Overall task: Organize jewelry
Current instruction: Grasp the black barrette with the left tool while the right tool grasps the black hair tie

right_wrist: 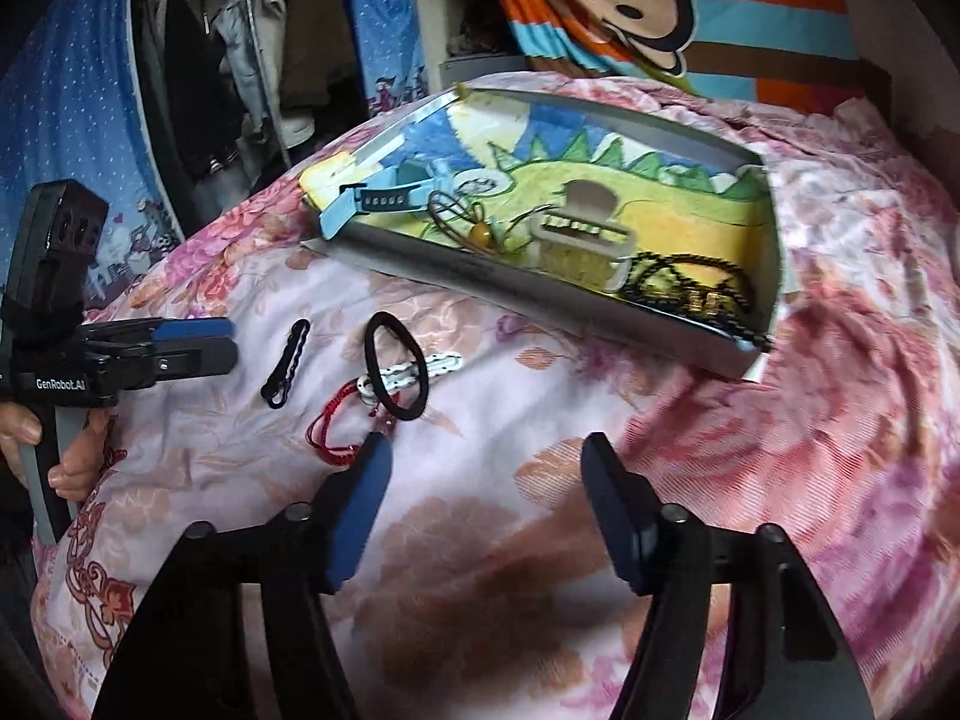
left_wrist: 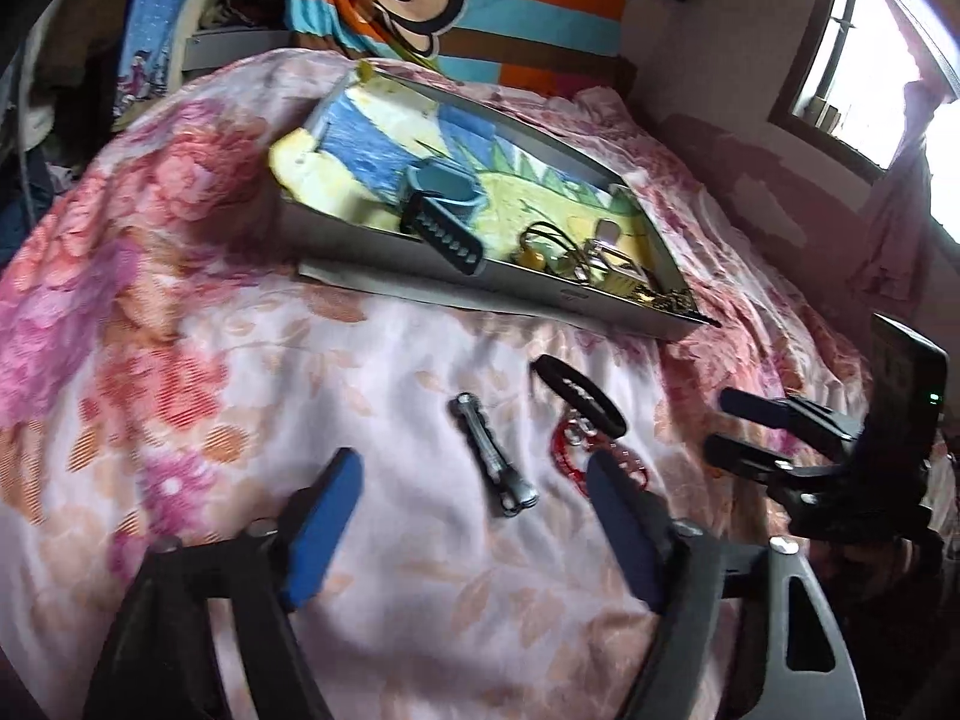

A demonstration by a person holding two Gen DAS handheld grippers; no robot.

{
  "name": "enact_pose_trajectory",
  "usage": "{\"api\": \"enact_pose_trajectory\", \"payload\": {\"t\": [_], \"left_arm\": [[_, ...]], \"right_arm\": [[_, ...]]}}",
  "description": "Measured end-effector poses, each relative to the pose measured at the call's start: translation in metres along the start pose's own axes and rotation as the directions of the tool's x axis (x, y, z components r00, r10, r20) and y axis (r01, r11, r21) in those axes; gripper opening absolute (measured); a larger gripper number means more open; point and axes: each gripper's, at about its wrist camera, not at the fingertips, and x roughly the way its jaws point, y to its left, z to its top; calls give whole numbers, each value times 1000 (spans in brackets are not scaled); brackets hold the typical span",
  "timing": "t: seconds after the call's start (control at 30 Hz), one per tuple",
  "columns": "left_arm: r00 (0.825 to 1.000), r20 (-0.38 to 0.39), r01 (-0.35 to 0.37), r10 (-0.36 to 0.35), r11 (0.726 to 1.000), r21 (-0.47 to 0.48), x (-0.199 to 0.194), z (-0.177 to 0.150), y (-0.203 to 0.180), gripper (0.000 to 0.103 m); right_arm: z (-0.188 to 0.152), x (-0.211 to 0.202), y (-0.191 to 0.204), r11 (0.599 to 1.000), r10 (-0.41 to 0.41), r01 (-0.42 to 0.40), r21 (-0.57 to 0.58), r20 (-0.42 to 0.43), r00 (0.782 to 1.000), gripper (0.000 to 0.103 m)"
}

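Left gripper [left_wrist: 474, 480] spread; hair clip [left_wrist: 495, 462] between its fingers: light, stiff, slippery; pinch mid-length.

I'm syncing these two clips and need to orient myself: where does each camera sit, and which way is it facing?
Left wrist view: sits on the left gripper, looking along its open blue fingers at the floral bedspread, a dark hair clip and the box; the right gripper shows at right.
Right wrist view: sits on the right gripper, facing the box and the black hair tie; the left gripper and the holding hand show at left.
Shared: the box, hair tie and red string bracelet.
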Motion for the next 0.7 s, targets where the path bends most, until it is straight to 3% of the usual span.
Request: {"api": "enact_pose_trajectory", "payload": {"t": [0.13,0.2,0.43,0.7], "left_arm": [[998,-38,47,-47,999,6,13,2,-3,48],[997,-55,55,-55,998,4,18,4,-4,43],[994,-98,48,-50,999,-21,34,5,2,34],[991,-134,13,-14,1000,-8,44,6,1,26]], "right_arm": [[5,12,7,999,21,-21,-30,-2,1000,45],[6,17,11,999,33,-33,-41,-1,999,40],[11,30,20,995,79,-79,-68,-5,997,33],[11,39,19,993,100,-101,-60,-23,995,33]]}}
